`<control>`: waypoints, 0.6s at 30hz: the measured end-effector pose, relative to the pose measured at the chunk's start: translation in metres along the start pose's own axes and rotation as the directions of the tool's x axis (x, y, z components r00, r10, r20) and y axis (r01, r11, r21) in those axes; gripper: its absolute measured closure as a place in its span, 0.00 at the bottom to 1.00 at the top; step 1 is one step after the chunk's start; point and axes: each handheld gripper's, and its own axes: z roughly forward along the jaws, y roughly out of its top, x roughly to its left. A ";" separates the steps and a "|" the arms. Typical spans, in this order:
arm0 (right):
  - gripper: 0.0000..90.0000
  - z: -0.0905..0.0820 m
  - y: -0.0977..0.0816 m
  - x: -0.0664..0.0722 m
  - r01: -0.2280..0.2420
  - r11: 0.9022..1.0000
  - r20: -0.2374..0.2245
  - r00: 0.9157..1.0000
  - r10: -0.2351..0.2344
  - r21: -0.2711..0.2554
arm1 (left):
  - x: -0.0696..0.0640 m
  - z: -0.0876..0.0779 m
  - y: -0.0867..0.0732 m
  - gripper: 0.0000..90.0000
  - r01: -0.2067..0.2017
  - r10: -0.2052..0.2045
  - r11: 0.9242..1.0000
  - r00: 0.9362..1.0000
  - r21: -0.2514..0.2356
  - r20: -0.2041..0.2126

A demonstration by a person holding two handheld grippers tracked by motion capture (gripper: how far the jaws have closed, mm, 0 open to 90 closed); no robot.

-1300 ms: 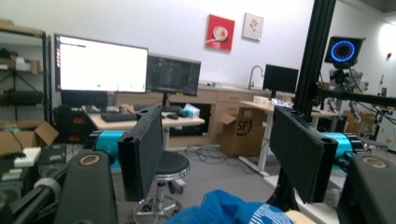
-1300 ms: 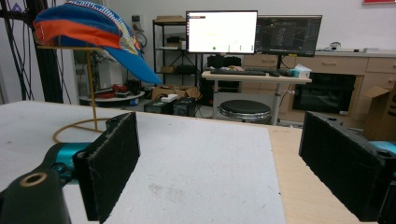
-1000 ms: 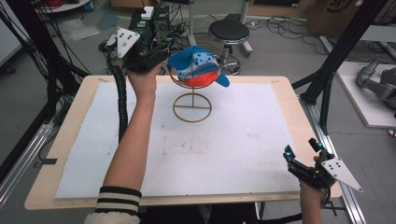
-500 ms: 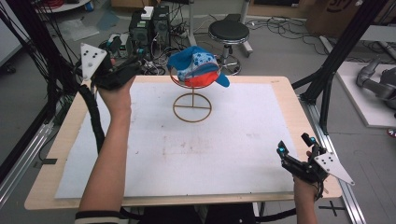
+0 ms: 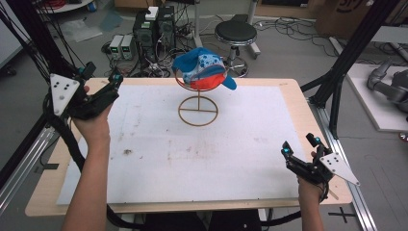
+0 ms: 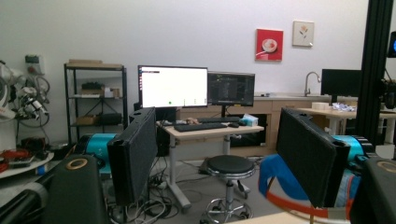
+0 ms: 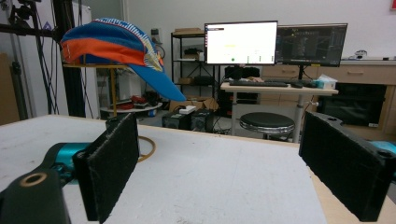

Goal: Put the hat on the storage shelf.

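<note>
White matting [image 5: 240, 159] covers your wooden table; a blue-and-orange fabric cap [image 5: 204, 70] crowns a round wire stand [image 5: 198, 110]. Your left gripper [image 5: 103, 82] and right gripper [image 5: 298, 151] both gape, empty.

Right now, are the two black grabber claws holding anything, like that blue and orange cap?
Nothing is held. The left gripper and right gripper both stand open and empty, apart from the blue and orange cap, which rests on its wire stand.

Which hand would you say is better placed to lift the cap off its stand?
Probably the left: the left claw is open at the table's far edge, beside the cap; the right claw sits at the near edge.
</note>
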 end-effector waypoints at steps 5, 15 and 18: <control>0.14 0.002 0.000 0.000 -0.011 1.000 0.010 1.000 0.011 0.005 | 0.009 -0.018 -0.011 0.31 -0.003 0.004 1.000 1.000 0.023 -0.023; 0.14 0.005 -0.001 -0.002 -0.011 1.000 0.016 1.000 0.011 -0.001 | 0.021 -0.052 -0.034 0.25 0.004 -0.001 0.998 0.998 0.059 -0.061; 0.14 0.005 -0.001 -0.003 -0.018 1.000 0.020 1.000 0.018 0.001 | 0.025 -0.062 -0.040 0.23 -0.005 0.010 0.998 0.998 0.070 -0.069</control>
